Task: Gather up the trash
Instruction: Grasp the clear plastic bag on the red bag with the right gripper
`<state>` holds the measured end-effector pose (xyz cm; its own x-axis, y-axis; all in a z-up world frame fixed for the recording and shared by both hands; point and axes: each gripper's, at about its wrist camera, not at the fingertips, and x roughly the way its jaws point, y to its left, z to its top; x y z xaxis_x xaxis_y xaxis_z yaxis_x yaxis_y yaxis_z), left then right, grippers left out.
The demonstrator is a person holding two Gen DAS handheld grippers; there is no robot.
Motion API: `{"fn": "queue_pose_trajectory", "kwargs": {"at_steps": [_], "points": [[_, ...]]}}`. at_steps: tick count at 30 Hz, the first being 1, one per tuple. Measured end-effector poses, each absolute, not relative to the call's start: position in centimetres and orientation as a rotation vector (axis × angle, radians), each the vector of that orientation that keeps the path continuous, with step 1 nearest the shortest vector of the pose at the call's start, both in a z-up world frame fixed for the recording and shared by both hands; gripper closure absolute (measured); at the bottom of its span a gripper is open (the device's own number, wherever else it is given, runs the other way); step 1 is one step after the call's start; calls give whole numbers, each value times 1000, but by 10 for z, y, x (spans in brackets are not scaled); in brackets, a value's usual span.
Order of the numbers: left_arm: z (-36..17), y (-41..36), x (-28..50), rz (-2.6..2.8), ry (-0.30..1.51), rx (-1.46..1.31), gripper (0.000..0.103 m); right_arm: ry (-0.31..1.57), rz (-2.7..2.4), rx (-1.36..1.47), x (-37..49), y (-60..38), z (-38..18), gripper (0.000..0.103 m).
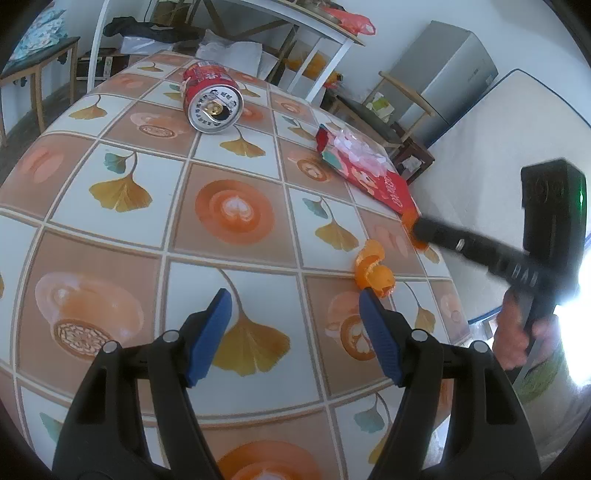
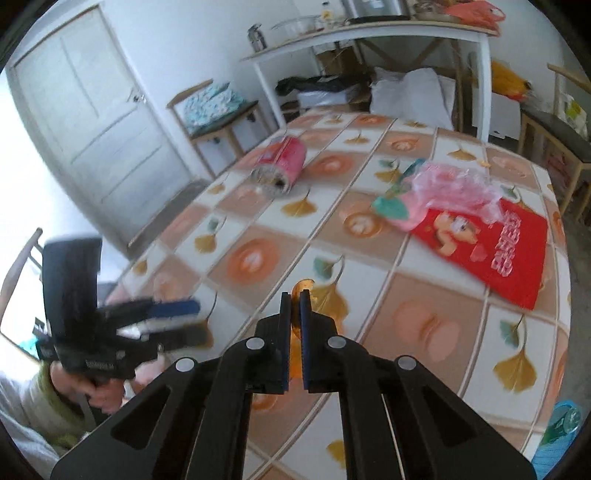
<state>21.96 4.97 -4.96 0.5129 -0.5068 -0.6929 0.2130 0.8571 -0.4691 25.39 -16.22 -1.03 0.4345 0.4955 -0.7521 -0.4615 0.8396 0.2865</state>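
Observation:
My right gripper [image 2: 294, 295] is shut on a thin piece of orange peel [image 2: 297, 286], held a little above the patterned tablecloth [image 2: 369, 332]. From the left wrist view this gripper [image 1: 419, 230] shows at the table's right edge, with the peel [image 1: 409, 220] at its tip. A second, curled orange peel [image 1: 373, 273] lies on the cloth just beyond my left gripper [image 1: 293, 295], which is open and holds nothing. A red can [image 1: 212, 98] lies on its side at the far end. A red packet [image 2: 491, 251] with a crumpled pink plastic wrapper [image 2: 450, 184] on it lies to the right.
A white side table [image 2: 369, 33] with bags under it stands beyond the far end. Wooden chairs [image 2: 221, 110] flank the table, and a white door [image 2: 92, 110] is at the left. A grey cabinet [image 1: 443, 81] and a mattress [image 1: 498, 147] stand to the right. A blue-green object [image 2: 561, 424] sits below the table edge.

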Motion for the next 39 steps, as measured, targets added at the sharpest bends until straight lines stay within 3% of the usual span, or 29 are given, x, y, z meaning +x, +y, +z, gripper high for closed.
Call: {"fn": "queue_pose_trajectory", "kwargs": {"at_steps": [3,8,17,25,29,39], "points": [[-47,47,217,-453,938,-342,35,1005,595,9,249,-154,-25,96],[-43,43,213,-475,929,-333,35,994,609,124,246,-172,-23,59],[-39,18,212,-582,907,-311,35,927,593,430,245,-238,-6,58],[-47,-27,225,-662,948,-242,36,896,473,409,265,-263,7,52],[-48,-38,228,-666,947,-216,36,847,406,391,299,-273,20,30],[-49,-23,226,-630,953,-221,36,1137,175,739,433,-293,-40,29]]}}
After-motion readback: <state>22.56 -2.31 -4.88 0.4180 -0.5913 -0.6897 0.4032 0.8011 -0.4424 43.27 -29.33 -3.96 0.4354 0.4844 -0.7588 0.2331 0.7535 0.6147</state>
